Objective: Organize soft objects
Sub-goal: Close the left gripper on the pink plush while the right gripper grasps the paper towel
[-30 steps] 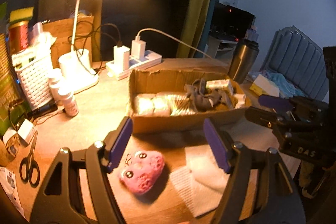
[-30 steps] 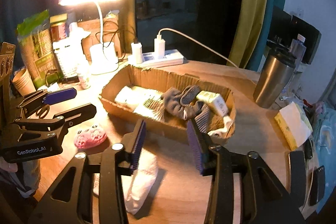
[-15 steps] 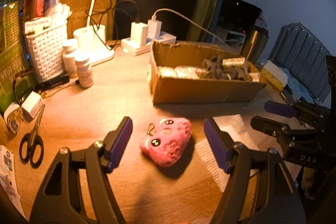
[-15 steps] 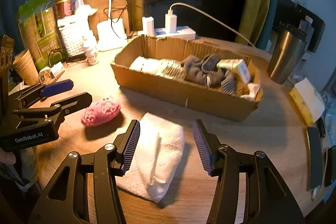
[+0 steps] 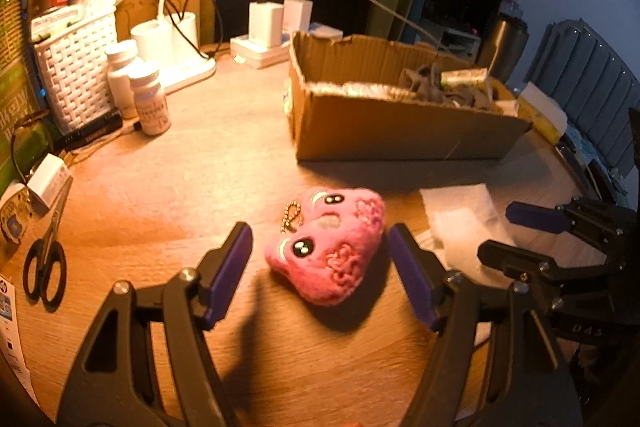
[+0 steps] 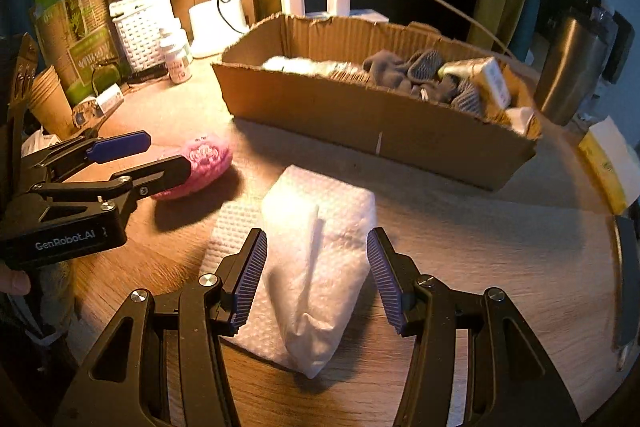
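Observation:
A pink plush toy with eyes and a bead chain (image 5: 330, 243) lies on the wooden table between the fingers of my open left gripper (image 5: 320, 275), which is low over it. It also shows in the right wrist view (image 6: 200, 163). A folded white towel (image 6: 316, 251) lies between the fingers of my open right gripper (image 6: 316, 279). The towel also shows in the left wrist view (image 5: 460, 219). A cardboard box (image 6: 376, 123) behind holds grey socks (image 6: 412, 71) and other soft items.
A white basket (image 5: 76, 67), pill bottles (image 5: 150, 99), scissors (image 5: 44, 267), a desk lamp base (image 5: 176, 43) and a power strip with chargers (image 5: 276, 39) stand at the left and back. A steel tumbler (image 6: 576, 63) stands right of the box.
Both grippers came down and forward. The left one now straddles the pink plush and the right one straddles the white towel. Both stayed open.

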Available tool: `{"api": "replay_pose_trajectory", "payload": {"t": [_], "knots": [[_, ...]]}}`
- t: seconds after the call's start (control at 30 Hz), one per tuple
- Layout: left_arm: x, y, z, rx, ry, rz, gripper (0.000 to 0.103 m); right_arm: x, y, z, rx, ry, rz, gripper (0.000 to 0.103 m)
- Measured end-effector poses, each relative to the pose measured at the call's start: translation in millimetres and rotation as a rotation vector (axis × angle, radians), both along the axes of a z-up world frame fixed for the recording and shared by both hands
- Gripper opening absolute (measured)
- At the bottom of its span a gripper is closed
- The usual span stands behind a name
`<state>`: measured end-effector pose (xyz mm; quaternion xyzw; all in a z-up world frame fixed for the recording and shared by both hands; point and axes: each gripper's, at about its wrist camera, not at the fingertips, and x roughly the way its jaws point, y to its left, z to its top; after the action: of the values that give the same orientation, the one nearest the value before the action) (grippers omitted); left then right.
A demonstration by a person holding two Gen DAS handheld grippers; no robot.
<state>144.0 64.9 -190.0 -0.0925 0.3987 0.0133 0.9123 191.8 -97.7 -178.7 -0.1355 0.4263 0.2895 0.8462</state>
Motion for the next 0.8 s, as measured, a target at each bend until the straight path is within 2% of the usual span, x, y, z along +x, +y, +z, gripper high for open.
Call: {"api": "replay_pose_trajectory", "payload": {"t": [0.2,0.27,0.43,0.5,0.53,0.57,0.63,0.7,0.8], "knots": [[9,-4,-10,0.011,0.051,-0.004,0.072,1,10,-14,-0.014,0.041,0.059,0.055],[12,-3,-13,0.006,0.07,-0.003,0.072,0,15,-20,-0.034,0.05,0.074,0.06],[13,-6,-14,0.016,0.076,-0.01,0.072,-1,20,-23,-0.041,0.022,0.093,0.062],[13,-7,-14,0.016,0.076,-0.02,0.069,-2,19,-24,-0.035,0.009,0.097,0.062],[13,-8,-14,0.013,0.074,-0.026,0.061,-3,18,-25,-0.032,0.005,0.1,0.062],[13,-9,-14,0.015,0.073,-0.03,0.06,-3,18,-25,-0.029,0.003,0.104,0.061],[14,-10,-14,0.014,0.072,-0.038,0.058,-4,17,-25,-0.025,-0.003,0.115,0.057],[14,-11,-13,0.013,0.072,-0.04,0.056,-4,16,-25,-0.023,-0.005,0.117,0.04],[14,-12,-13,0.01,0.071,-0.041,0.052,-3,11,-23,-0.017,-0.009,0.11,0.029]]}}
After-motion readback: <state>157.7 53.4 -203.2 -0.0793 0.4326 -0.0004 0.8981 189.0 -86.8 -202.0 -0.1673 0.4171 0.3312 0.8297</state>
